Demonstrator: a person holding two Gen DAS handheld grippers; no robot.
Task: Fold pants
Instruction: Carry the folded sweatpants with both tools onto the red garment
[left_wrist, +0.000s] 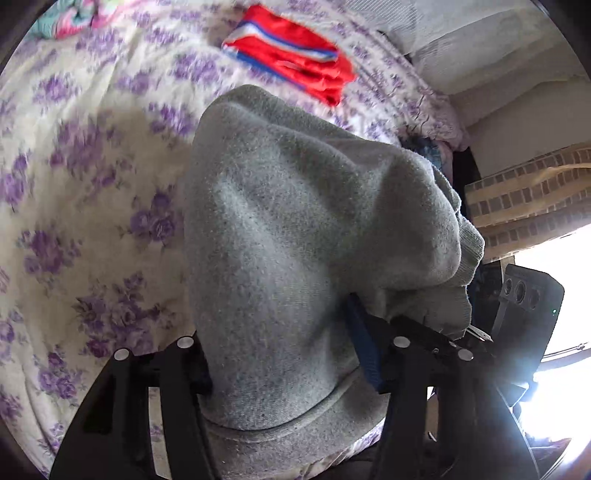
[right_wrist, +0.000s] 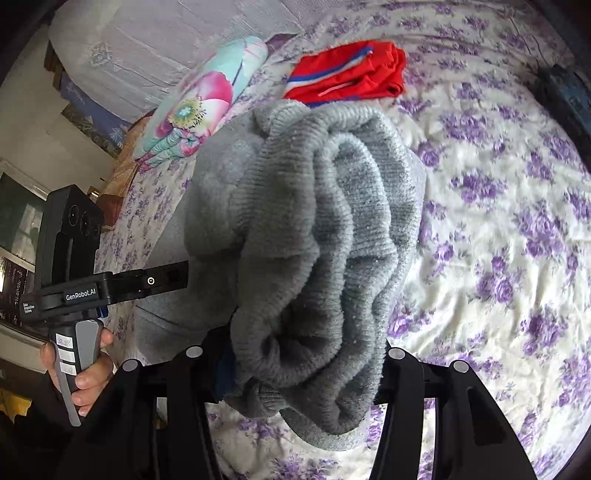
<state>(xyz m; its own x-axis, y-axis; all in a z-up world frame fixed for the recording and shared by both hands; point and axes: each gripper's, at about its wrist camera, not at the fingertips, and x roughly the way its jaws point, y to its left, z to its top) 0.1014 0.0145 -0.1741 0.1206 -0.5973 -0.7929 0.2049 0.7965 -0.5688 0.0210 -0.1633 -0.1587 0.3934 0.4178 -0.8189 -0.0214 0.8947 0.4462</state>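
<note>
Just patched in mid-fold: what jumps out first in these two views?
The bunched grey pants fill the centre of both views, clamped in the left tool and right tool. Behind them, folded red shorts lie on the purple-flowered bedspread.

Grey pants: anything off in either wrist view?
Nothing damaged. The grey pants sit bunched in both grippers, left gripper and right gripper, the ribbed waistband crumpled, not flat. Red shorts lie folded on the floral bedspread.

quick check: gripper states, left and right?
Left gripper: shut on the gray pants.
Right gripper: shut on the gray pants, at the bunched ribbed band.
</note>
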